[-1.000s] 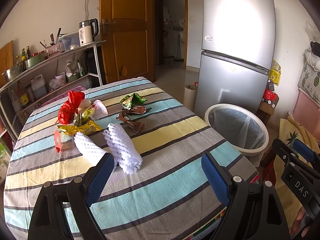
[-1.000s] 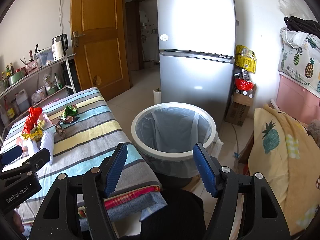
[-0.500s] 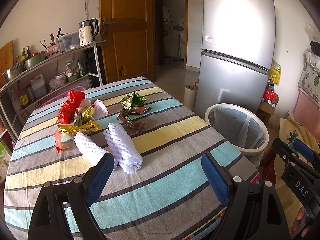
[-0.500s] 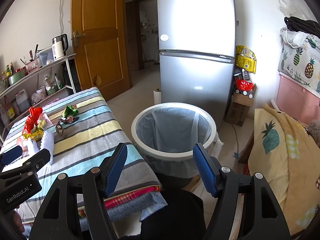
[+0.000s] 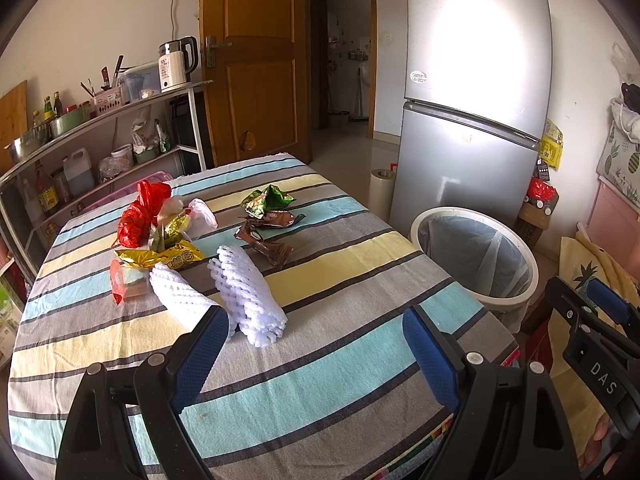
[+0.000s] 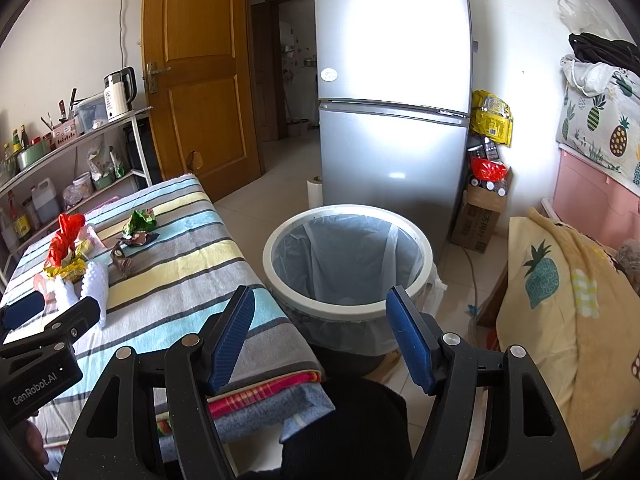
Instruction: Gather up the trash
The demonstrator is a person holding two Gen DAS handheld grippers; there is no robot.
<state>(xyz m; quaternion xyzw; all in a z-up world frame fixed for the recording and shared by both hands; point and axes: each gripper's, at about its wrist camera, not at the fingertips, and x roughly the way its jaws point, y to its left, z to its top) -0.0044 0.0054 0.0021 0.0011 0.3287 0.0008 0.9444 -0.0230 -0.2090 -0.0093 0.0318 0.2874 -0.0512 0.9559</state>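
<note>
Trash lies on the striped table (image 5: pixel 328 364): two white foam fruit nets (image 5: pixel 248 294), a red plastic bag (image 5: pixel 142 212), a yellow wrapper (image 5: pixel 168 258), a green wrapper (image 5: pixel 268 200) and brown wrappers (image 5: pixel 266 246). A white bin (image 5: pixel 476 256) with a clear liner stands on the floor to the table's right. My left gripper (image 5: pixel 316 340) hangs open over the table's near side, just short of the foam nets. In the right wrist view my right gripper (image 6: pixel 320 328) is open and empty in front of the bin (image 6: pixel 348 256), beside the table's edge.
A silver fridge (image 6: pixel 394 112) stands behind the bin, with a wooden door (image 5: pixel 250 64) to its left. A metal shelf (image 5: pixel 100 120) with a kettle, bottles and pots runs along the left wall. A pineapple-print blanket (image 6: pixel 560 304) lies at the right. A cardboard box (image 6: pixel 480 216) sits by the fridge.
</note>
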